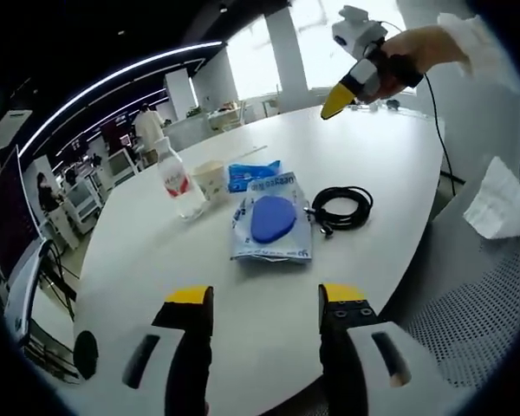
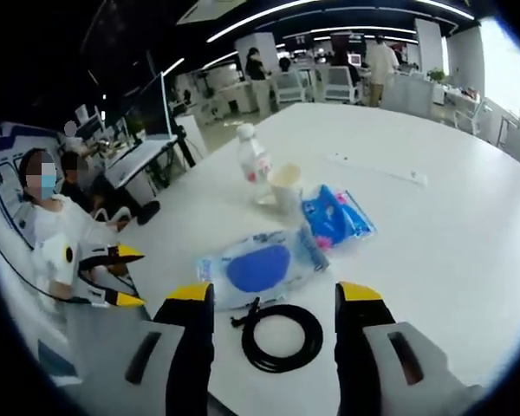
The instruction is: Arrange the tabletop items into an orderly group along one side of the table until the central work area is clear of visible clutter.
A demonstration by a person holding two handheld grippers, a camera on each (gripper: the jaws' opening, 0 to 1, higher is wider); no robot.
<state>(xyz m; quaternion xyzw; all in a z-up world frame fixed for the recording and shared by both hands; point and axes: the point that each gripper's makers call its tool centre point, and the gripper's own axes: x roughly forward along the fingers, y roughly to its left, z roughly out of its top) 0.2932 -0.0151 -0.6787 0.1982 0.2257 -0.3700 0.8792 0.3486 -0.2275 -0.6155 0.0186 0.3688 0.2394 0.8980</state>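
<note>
Left gripper view: my left claw (image 1: 264,299) apart, empty; packet (image 1: 271,225) mid-table (image 1: 399,156), bottle (image 1: 175,180) and cup (image 1: 210,179) beyond | Right gripper view: my right claw (image 2: 275,295) apart above cable (image 2: 283,336); light, floppy, so I'd pinch the coil's rim.

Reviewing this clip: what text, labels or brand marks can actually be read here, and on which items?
Nothing reads with certainty.
Large clear packet: a line of blue lettering, too blurred to read.
Bottle: red and white label, print too small.
Small blue packet: white markings, illegible.
Paper cup: no print visible.
Black cable: unmarked.
</note>
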